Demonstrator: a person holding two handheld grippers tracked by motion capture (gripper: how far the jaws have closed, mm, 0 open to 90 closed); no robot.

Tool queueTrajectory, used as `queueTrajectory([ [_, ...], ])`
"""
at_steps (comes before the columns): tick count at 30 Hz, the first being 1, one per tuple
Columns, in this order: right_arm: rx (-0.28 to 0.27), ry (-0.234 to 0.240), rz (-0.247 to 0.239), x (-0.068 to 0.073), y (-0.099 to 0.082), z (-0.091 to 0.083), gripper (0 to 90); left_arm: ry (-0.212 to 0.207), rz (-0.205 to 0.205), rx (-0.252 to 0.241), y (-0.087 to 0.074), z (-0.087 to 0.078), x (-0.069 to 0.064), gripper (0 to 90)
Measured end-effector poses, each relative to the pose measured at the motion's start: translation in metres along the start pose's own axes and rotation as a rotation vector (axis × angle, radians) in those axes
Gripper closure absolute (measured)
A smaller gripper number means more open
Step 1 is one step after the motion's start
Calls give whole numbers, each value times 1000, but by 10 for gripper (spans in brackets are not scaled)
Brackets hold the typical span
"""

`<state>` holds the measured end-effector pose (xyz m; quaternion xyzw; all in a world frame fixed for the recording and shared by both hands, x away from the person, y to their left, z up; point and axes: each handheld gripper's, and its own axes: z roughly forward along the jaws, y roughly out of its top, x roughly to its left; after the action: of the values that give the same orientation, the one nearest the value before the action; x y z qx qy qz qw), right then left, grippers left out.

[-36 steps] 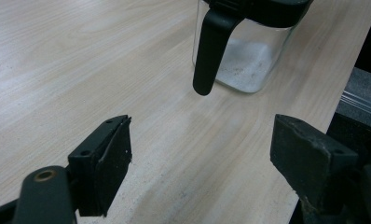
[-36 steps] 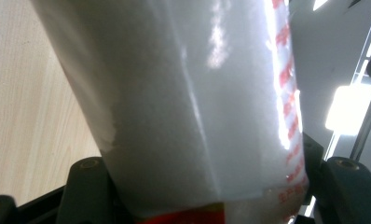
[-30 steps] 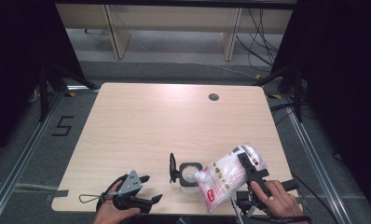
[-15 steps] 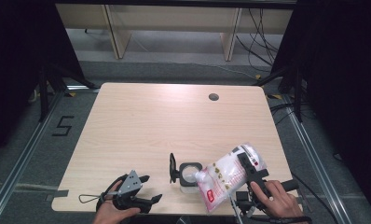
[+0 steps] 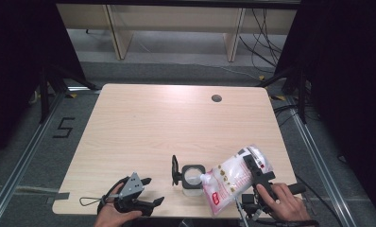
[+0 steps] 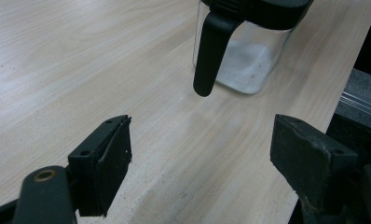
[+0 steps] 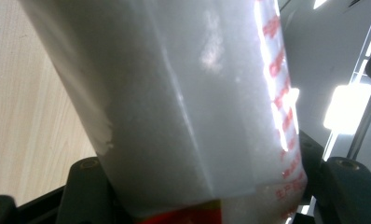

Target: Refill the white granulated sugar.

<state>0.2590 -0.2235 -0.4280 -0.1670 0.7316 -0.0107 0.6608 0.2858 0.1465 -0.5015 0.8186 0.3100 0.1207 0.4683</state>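
From the high view, a light wooden table (image 5: 176, 123) carried a small clear square jar with a black rim and handle (image 5: 192, 176) near its front edge. A soft see-through plastic bag of white grains with red print (image 5: 231, 177) hung tilted over the jar, its low corner right at the jar's open top. The right tool (image 5: 254, 168) gripped the bag's upper half, and the hand behind it (image 5: 283, 203) was partly cut off by the bottom edge. The left tool (image 5: 148, 191) sat near the table's front left, well apart from the jar, with its jaws spread and nothing between them. The left hand (image 5: 111, 213) was also cut off at the bottom. A small round hole (image 5: 216, 98) sat far back on the table. The room around the table was dark and hard to make out.

In the left gripper view, the two black jaws stood wide apart over bare wood. The jar (image 6: 249, 56) stood ahead, its top cut off by the edge, with some white grains at the bottom.

In the right gripper view, the bag (image 7: 188, 102) hid most of what lay behind it. Both jaws pressed on its sides. A strip of table (image 7: 25, 116) showed at the left, and a bright light (image 7: 346, 109) glared at the right.
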Motion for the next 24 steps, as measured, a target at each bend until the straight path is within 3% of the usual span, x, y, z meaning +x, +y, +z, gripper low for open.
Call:
queueTrajectory([
  [1, 15, 12, 35, 2, 0, -1, 380, -3, -4, 0, 0, 0, 0, 201],
  [4, 9, 17, 1, -1, 0, -3, 380, -1, -6, 0, 0, 0, 0, 200],
  [7, 18, 22, 31, 0, -1, -4, 379, -1, -2, -1, 0, 0, 0, 200],
  [8, 7, 5, 6, -2, -1, -3, 380, -3, -1, 0, 0, 0, -1, 200],
  [9, 7, -1, 12, -1, -2, -3, 380, -3, 1, 1, 0, 0, 0, 200],
  [13, 28, 25, 19, 0, -3, -4, 380, -2, 1, 2, 0, 0, 0, 200],
  [15, 9, 7, 30, 1, -3, -3, 380, -2, 18, -6, 0, 1, 0, 200],
  [18, 9, 14, 13, -2, 0, -4, 380, -2, 14, 3, 0, 0, 0, 200],
  [19, 32, 44, 2, -5, 1, -6, 380, -2, 3, 0, 0, 0, 0, 200],
  [20, 32, 36, 27, -3, 0, -6, 380, 0, 5, 0, 0, 0, 0, 200],
  [21, 37, 38, 6, -5, 0, -6, 380, 1, 10, 2, 0, 0, 0, 200],
  [24, 42, 45, 12, -4, -2, -5, 380, -3, 3, 4, 0, 0, 0, 200],
])
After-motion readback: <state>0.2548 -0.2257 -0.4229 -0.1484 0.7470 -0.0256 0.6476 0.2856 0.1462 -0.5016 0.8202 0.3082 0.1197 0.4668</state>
